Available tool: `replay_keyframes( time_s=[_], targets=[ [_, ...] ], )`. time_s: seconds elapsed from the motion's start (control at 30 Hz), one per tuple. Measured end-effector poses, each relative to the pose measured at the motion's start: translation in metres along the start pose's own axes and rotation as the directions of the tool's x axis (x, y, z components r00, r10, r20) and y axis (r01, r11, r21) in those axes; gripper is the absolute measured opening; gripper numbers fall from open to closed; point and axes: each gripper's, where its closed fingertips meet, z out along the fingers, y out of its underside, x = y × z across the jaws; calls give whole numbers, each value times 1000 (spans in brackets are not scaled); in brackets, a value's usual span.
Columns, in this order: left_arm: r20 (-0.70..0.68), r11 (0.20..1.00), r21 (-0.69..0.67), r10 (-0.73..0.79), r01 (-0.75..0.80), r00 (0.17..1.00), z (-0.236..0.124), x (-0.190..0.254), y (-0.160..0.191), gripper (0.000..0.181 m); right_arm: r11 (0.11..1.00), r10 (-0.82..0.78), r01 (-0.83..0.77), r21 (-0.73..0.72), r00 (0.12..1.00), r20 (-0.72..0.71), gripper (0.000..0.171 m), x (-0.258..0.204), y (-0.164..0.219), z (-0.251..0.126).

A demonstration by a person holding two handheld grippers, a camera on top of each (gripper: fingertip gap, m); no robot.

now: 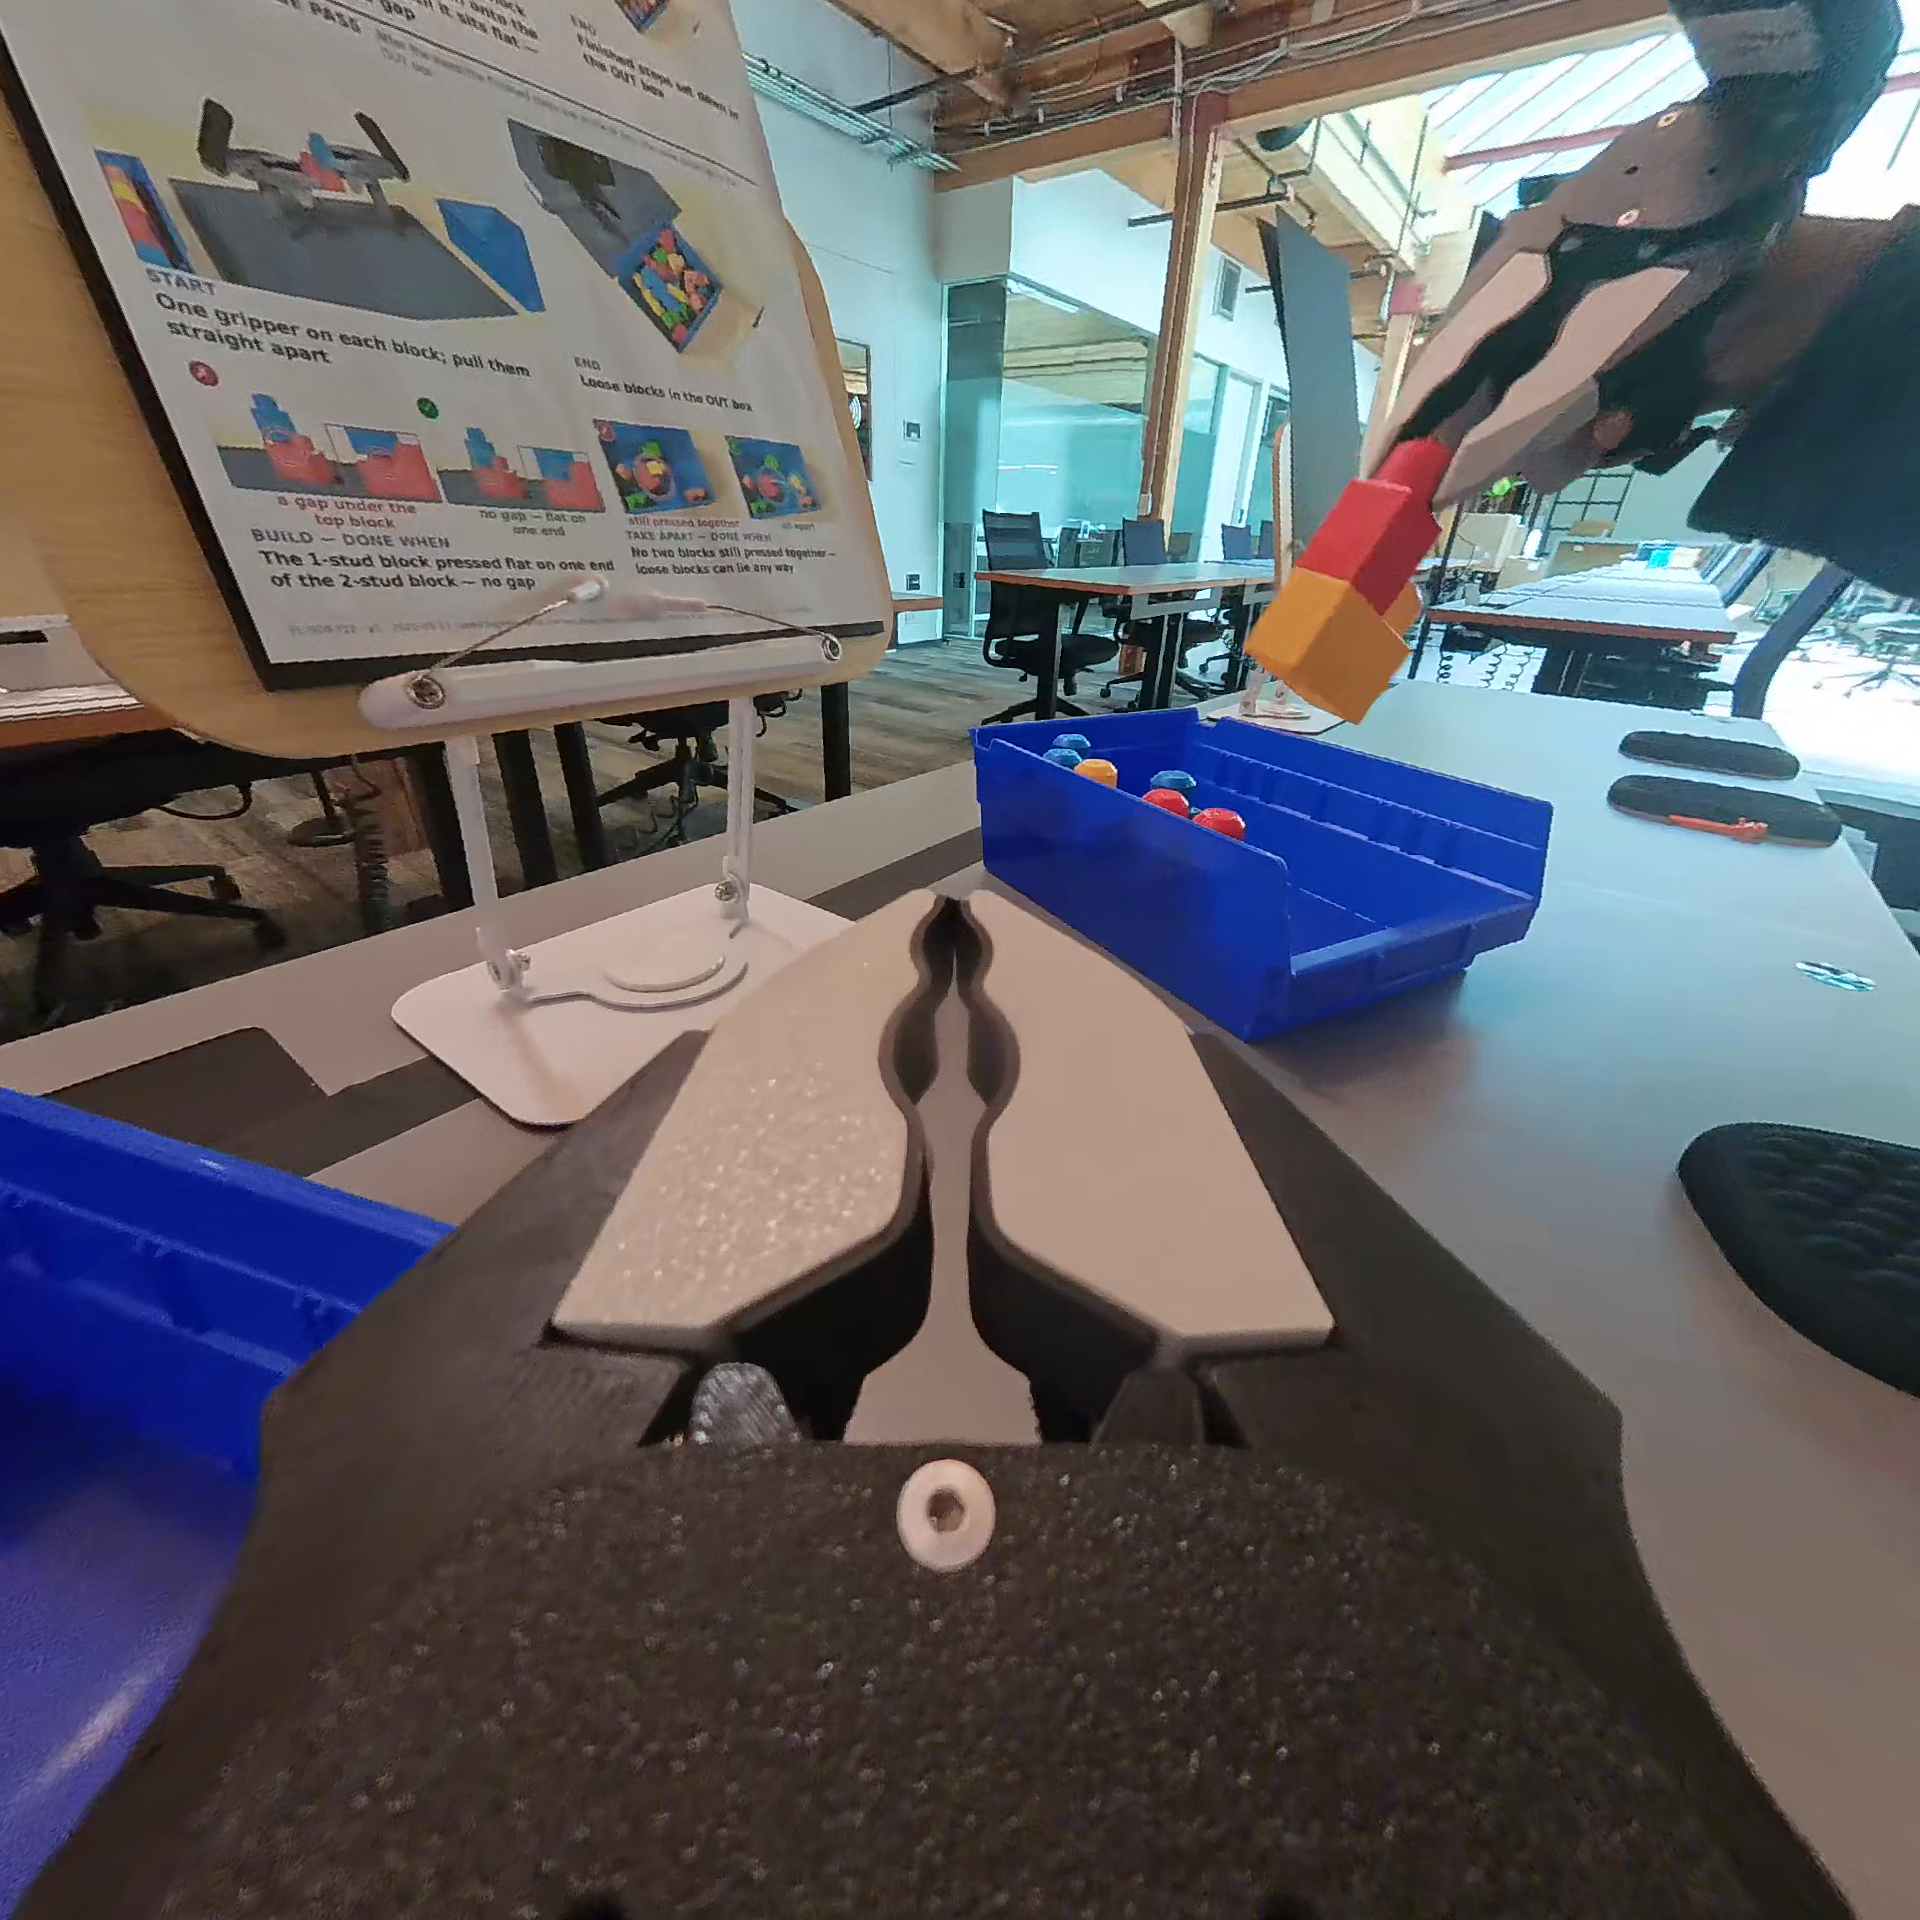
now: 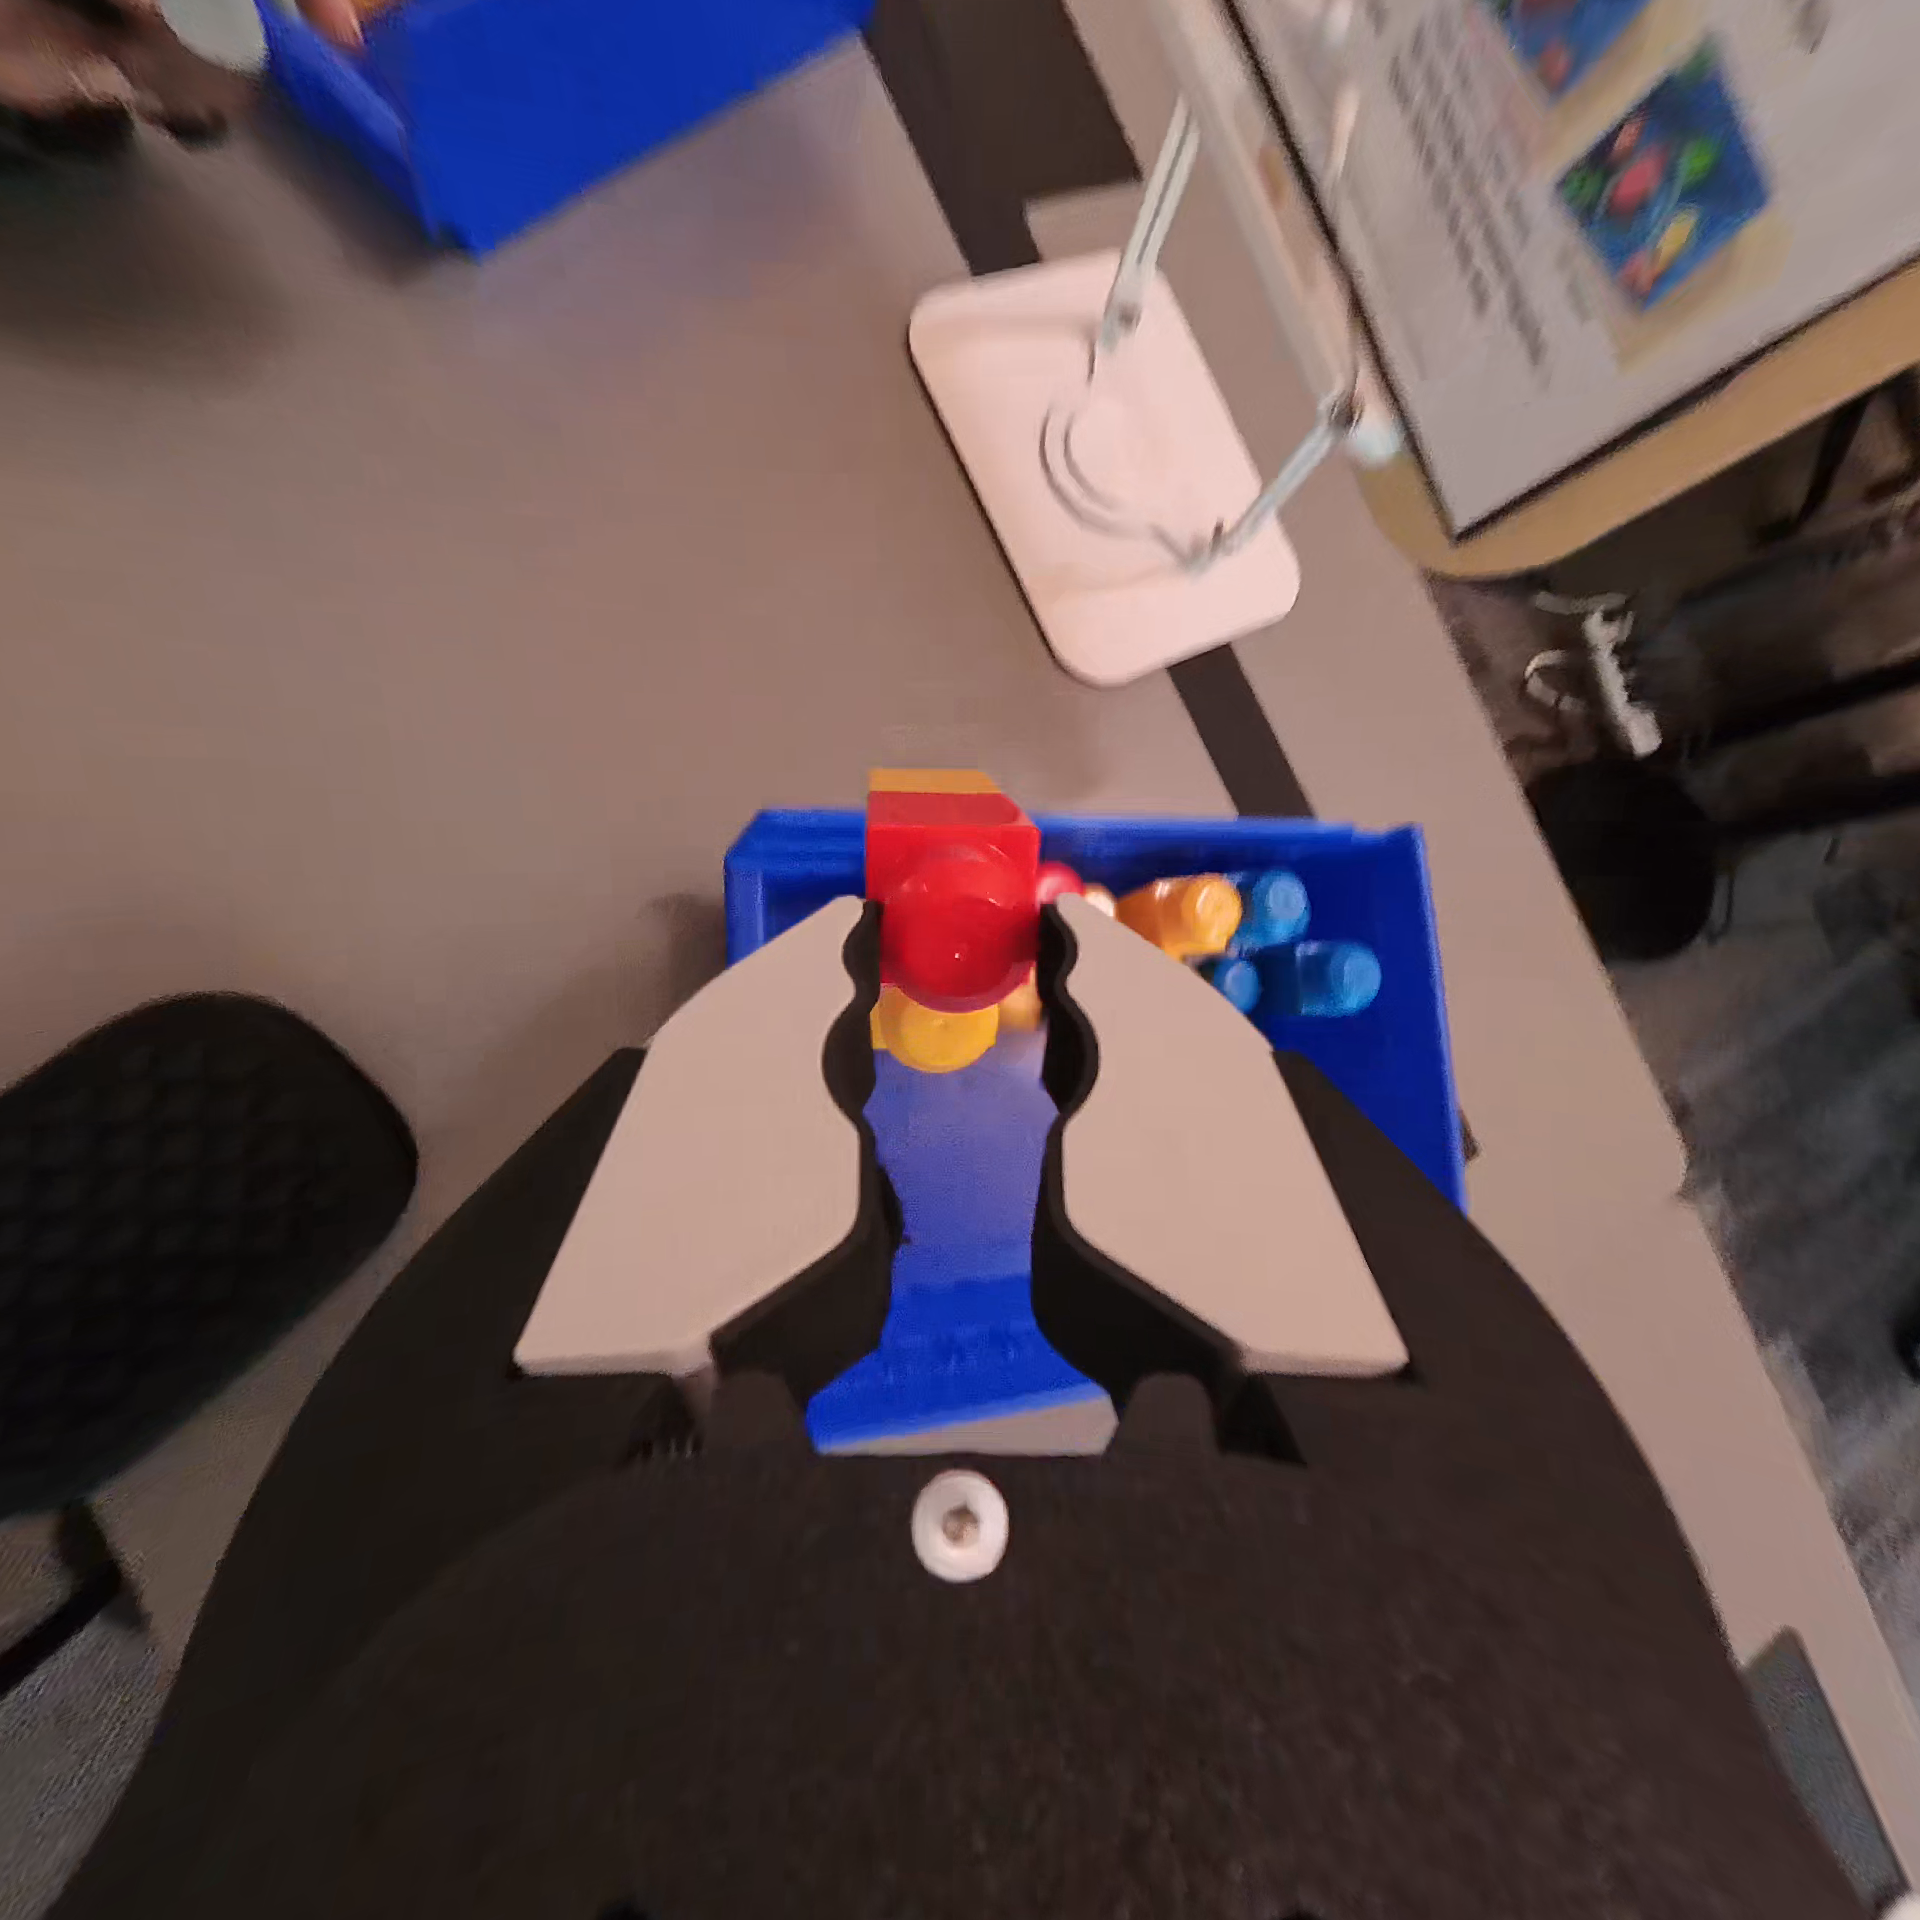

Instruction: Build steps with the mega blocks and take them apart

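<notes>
Now the right tongs [image 2: 954, 935] carry a joined pair of blocks above the blue bin [image 2: 1392, 1039], while the left tongs [image 1: 954, 920] sit pressed together with nothing between them.

Between the right tongs' tips sits the stud of the red block [image 2: 951, 868], pinched from both sides; the orange-yellow block [image 1: 1335, 639] is stuck to its far end, and both hang in the air. Below and just beyond those tips, the bin rests on the grey table [image 2: 468, 623] with loose red, orange and blue blocks [image 2: 1278, 935] gathered at its right end. Farther ahead to the right stands the white stand [image 2: 1101, 468] holding an instruction board [image 1: 447, 312]. Ahead and to the left, a second blue bin [image 2: 582, 104] lies well apart.
</notes>
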Motion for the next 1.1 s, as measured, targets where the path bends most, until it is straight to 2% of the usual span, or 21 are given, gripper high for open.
replay_keyframes(
  time_s=[0.1,0.2,0.33,0.7,0.93,1.0,1.1],
  targets=[
    [6,1000,-4,7,-6,1000,0,0,1,0,993,26,-19,-120,998,54,29,-9,29,15],
    [0,1000,-10,9,-9,1000,1,1,2,0,983,53,-31,-180,992,118,29,-25,47,37],
    [1,1000,-21,22,-22,1000,2,2,5,0,968,50,-15,-251,990,133,29,-37,66,71],
    [-9,999,-29,33,-33,999,1,4,6,0,947,66,-34,-319,994,88,29,-36,74,131],
    [-8,999,-31,42,-43,999,0,4,7,0,957,59,-44,-286,997,44,30,-30,66,137],
    [-6,999,-31,42,-43,999,0,3,7,0,975,66,-55,-214,997,44,34,-30,51,128],
    [-4,999,-34,41,-41,999,1,2,8,0,997,80,-80,-19,996,38,36,-30,9,105]
  ],
)
